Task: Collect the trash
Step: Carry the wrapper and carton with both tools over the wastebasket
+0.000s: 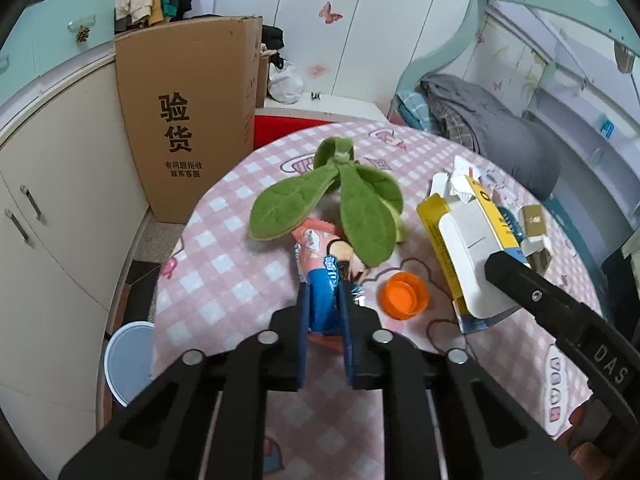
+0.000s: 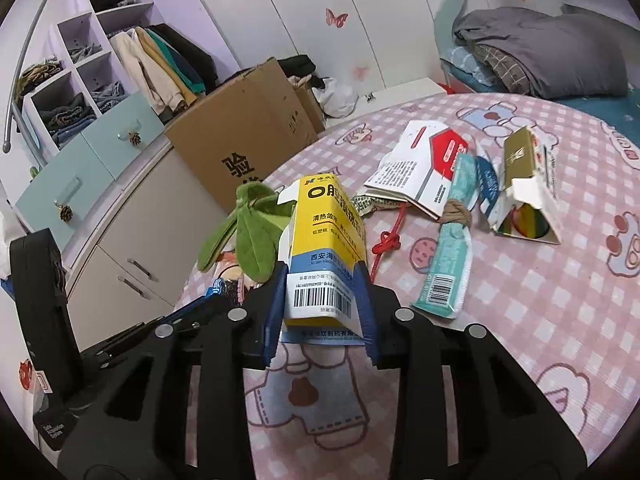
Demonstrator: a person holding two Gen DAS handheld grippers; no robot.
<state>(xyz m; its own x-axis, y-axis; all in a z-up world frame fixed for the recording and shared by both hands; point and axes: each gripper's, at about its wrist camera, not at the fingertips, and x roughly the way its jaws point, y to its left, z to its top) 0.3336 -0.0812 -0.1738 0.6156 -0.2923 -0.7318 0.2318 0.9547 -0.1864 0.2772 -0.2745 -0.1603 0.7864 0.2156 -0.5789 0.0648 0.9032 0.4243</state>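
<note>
Pink checked tablecloth (image 2: pixel 540 280), left tool (image 1: pixel 325 304) clamped on snack wrapper (image 1: pixel 320 280), right tool (image 2: pixel 320 300) on emptied yellow medicine box (image 2: pixel 326 248).

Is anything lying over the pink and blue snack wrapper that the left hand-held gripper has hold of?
Yes. The green plush leaf toy lies across the far end of the pink and blue snack wrapper, so pulling it may drag the toy. The left hand-held gripper holds its near end.

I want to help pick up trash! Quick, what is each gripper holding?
Left gripper: closed on the pink and blue snack wrapper.
Right gripper: closed on the yellow and blue medicine box.
</note>
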